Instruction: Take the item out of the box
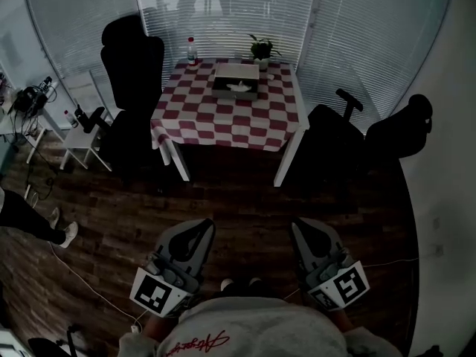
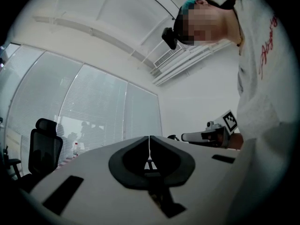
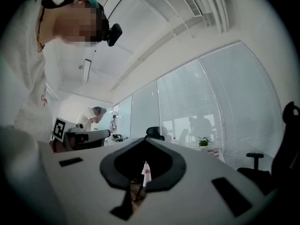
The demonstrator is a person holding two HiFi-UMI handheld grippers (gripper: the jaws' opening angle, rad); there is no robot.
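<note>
An open dark box point(image 1: 236, 80) with a white item point(image 1: 239, 87) in it stands at the far side of a table point(image 1: 223, 121) covered with a red and white checked cloth. The table is well ahead of me, across a stretch of wooden floor. My left gripper point(image 1: 199, 225) and right gripper point(image 1: 301, 225) are low in the head view, close to my body, side by side and pointing toward the table. Both are shut with nothing between the jaws, as the left gripper point(image 2: 149, 137) and right gripper point(image 3: 145, 139) views also show.
A bottle point(image 1: 191, 51) and a potted plant point(image 1: 262, 48) stand behind the box. A black office chair point(image 1: 134, 73) is at the table's left, and two dark chairs point(image 1: 335, 132) are at its right. Someone's leg point(image 1: 30, 218) and cables lie at the far left.
</note>
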